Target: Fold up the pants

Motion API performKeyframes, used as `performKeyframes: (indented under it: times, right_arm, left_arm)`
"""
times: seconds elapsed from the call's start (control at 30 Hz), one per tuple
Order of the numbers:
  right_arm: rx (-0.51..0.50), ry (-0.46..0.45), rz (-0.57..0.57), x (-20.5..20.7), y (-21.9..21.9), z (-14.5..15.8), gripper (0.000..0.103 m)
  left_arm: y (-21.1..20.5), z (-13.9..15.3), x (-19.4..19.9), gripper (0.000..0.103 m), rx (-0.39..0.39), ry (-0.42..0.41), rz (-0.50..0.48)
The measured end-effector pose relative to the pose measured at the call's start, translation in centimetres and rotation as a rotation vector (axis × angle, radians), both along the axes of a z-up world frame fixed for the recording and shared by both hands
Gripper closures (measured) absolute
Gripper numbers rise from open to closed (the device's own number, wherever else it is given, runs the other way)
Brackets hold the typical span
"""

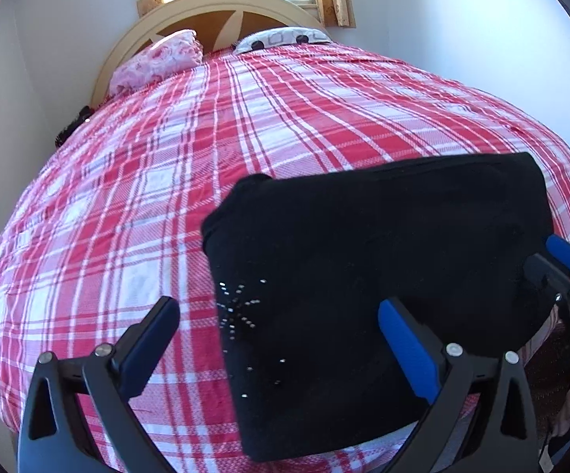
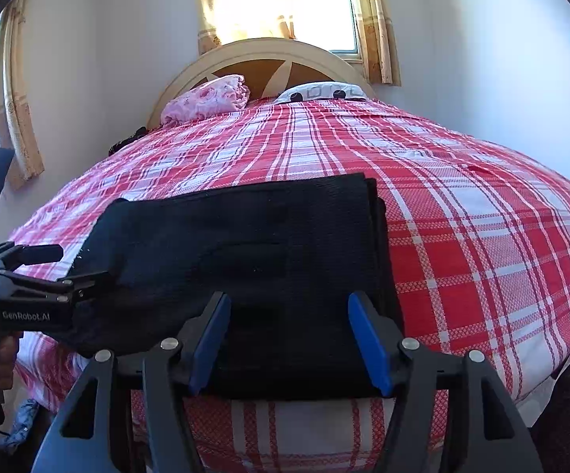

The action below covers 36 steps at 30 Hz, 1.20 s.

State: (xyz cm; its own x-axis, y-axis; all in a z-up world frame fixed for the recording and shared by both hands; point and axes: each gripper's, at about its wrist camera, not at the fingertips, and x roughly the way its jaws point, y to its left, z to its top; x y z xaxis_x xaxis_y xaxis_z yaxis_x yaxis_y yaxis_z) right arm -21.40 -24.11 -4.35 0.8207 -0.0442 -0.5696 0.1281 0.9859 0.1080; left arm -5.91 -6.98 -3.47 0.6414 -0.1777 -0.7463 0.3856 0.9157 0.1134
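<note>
Black pants (image 1: 363, 276) lie folded into a compact rectangle on the red and white plaid bed cover (image 1: 166, 197), near the bed's front edge. Small shiny studs (image 1: 239, 309) dot their left part. My left gripper (image 1: 281, 317) is open and empty, its right finger over the pants' left part, its left finger over the cover. My right gripper (image 2: 288, 315) is open and empty, just above the near edge of the pants (image 2: 245, 256). In the right wrist view the left gripper (image 2: 68, 272) appears at the pants' left end; the right gripper (image 1: 560, 264) appears at their right end.
A pink pillow (image 1: 158, 59) and a white patterned pillow (image 1: 285, 37) lie by the rounded headboard (image 2: 269, 55), under a curtained window (image 2: 285, 4). White walls flank the bed. The plaid cover (image 2: 481, 236) stretches beyond the pants. A blue cloth (image 2: 23, 421) lies on the floor.
</note>
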Motion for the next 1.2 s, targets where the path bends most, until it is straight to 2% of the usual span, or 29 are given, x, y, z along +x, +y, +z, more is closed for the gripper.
performKeyframes:
  times: [0.17,0.3,0.47,0.67,0.8,1.0,1.07,1.2]
  right_arm:
    - [0.149,-0.047,-0.021,-0.9,-2.1,1.1,0.038]
    - [0.164,-0.108,-0.081,-1.7,-3.8,2.2,0.036]
    - [0.235,-0.064,-0.106,-0.7,-6.0,1.5,0.035]
    - [0.392,-0.023,-0.122,-0.1,-7.5,-0.6,0.035]
    - [0.422,-0.005,-0.123,-0.1,-7.7,-1.8,0.034]
    - [0.366,-0.014,-0.107,-0.8,-6.5,-2.1,0.029]
    - [0.376,-0.016,-0.103,-1.2,-6.3,-2.3,0.026]
    - [0.376,-0.004,-0.094,-1.1,-5.8,-2.2,0.021]
  left_arm:
    - [1.1,0.0,1.3,0.0,-0.02,0.032,0.063]
    - [1.1,-0.2,1.5,0.0,-0.013,0.035,0.069]
    - [1.0,0.2,1.4,0.0,-0.022,0.015,0.067]
    - [2.4,1.3,1.6,0.0,-0.141,0.004,0.062]
    - [2.6,0.6,2.3,0.0,-0.168,0.041,0.071]
    - [2.5,-0.5,2.0,0.0,-0.15,0.05,0.066]
    - [2.7,-0.9,2.1,0.0,-0.155,0.068,0.072]
    - [3.0,-1.4,2.5,0.0,-0.199,0.119,0.077]
